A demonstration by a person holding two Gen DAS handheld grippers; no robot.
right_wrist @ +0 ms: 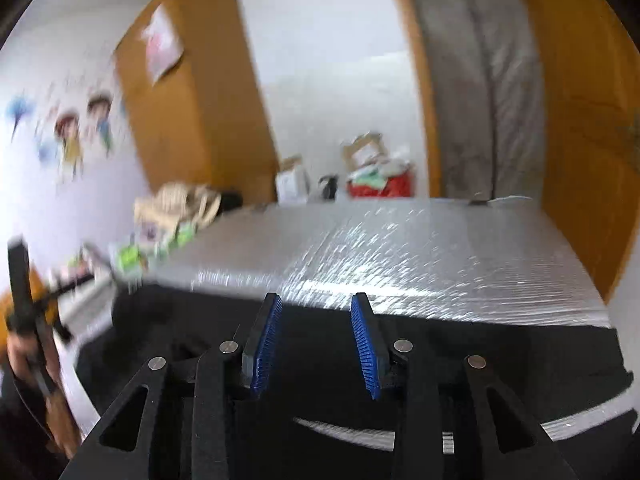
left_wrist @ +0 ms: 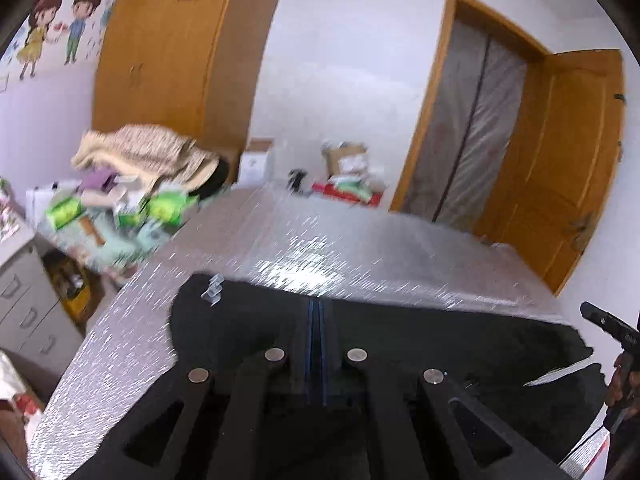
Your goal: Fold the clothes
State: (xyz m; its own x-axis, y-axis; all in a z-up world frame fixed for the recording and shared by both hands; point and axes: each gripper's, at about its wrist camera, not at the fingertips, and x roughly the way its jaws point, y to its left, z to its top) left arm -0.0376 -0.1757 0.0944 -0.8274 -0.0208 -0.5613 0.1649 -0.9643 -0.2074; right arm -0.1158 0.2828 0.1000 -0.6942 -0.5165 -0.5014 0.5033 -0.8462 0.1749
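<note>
A black garment point(left_wrist: 440, 340) point(right_wrist: 480, 352) lies spread on the near part of a bed covered in shiny silver sheeting point(left_wrist: 320, 240) point(right_wrist: 400, 248). My left gripper point(left_wrist: 318, 304) is shut, its blue pads pressed together at the garment's far edge. Whether cloth is pinched between them I cannot tell. A small clear tag point(left_wrist: 214, 292) sits on the garment's far left corner. My right gripper point(right_wrist: 317, 298) stands open above the garment's far edge, with nothing between its blue pads point(right_wrist: 268, 340). A hand point(left_wrist: 624, 384) holding the right gripper shows at the right edge of the left wrist view.
A wooden wardrobe point(left_wrist: 168, 60) stands at the back left, and an open wooden door point(left_wrist: 568, 160) at the right. A cluttered table with cloth and green packets point(left_wrist: 132, 200) adjoins the bed's left side. Boxes point(left_wrist: 348, 176) sit behind the bed, grey drawers point(left_wrist: 24, 300) at left.
</note>
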